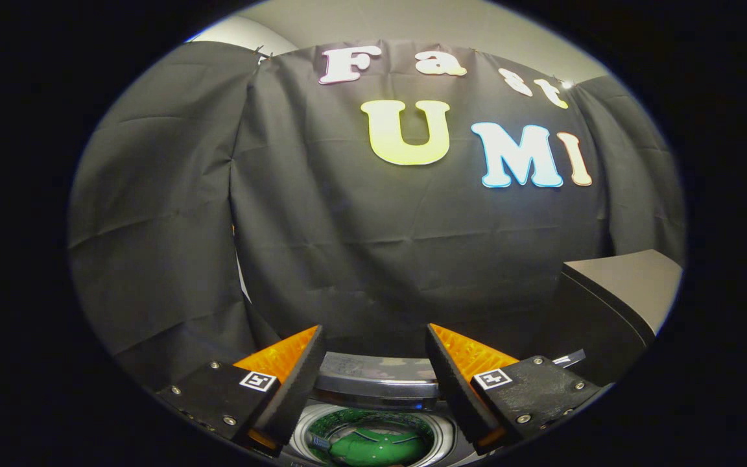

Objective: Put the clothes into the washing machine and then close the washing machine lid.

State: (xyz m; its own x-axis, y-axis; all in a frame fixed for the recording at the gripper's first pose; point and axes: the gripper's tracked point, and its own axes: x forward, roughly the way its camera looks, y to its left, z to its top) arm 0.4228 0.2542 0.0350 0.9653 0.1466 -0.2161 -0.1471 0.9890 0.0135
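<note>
Currently gripper (373, 363) fingers spread apart, holding nothing, poised above small top-loading washing machine with round steel drum (373, 438). Green cloth garment (373, 449) lies inside drum, below and between fingers. Grey hinged lid (620, 292) stands raised just right of fingers. Garment likely soft, light. Lid likely stiff, light; best pushed at free edge, judging by tilt.

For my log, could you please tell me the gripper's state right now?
Gripper: open, holding nothing, fingers apart above the washer drum.
</note>
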